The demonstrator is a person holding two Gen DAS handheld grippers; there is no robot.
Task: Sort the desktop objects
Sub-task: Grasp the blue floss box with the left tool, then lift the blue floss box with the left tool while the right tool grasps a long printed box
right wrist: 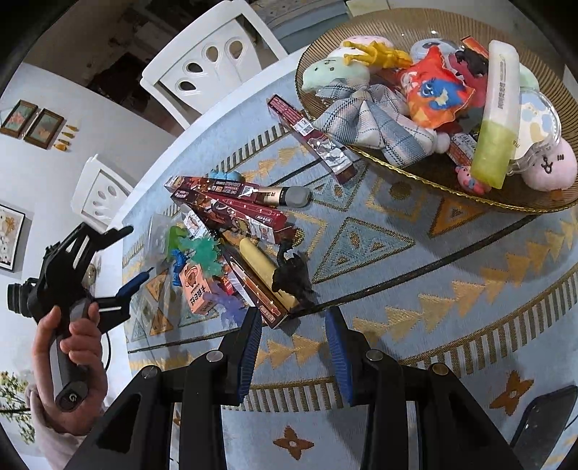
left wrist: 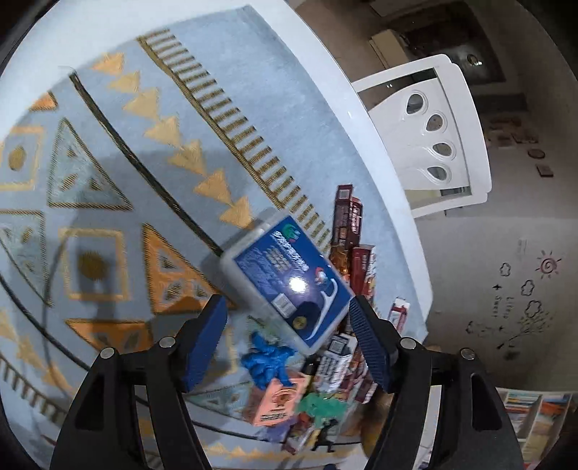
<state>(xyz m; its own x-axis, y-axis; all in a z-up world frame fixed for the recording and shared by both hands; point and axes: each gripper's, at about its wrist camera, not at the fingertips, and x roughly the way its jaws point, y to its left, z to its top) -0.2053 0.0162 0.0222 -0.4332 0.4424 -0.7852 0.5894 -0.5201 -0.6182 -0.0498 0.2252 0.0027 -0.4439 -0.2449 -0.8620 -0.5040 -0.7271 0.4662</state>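
A clear plastic floss-pick box with a blue label (left wrist: 289,278) shows blurred just ahead of my left gripper (left wrist: 288,300). The jaws stand wide and the blue pads (left wrist: 207,336) do not press on it. Below it lies a pile of long maroon snack boxes (left wrist: 348,220), a blue toy dinosaur (left wrist: 269,361), a pink carton (left wrist: 276,401) and a green dinosaur (left wrist: 323,406). My right gripper (right wrist: 293,314) hangs open and empty over the patterned cloth, close to the same pile (right wrist: 231,202) and a black dinosaur (right wrist: 294,274). The left gripper (right wrist: 133,253) appears at the pile's far left.
A round woven basket (right wrist: 397,21) full of plush toys, a plaid cloth and a tube stands at the back right. One maroon box (right wrist: 310,137) leans at its rim. White chairs (right wrist: 213,61) stand beyond the table edge. A dark phone (right wrist: 545,419) lies at the near right.
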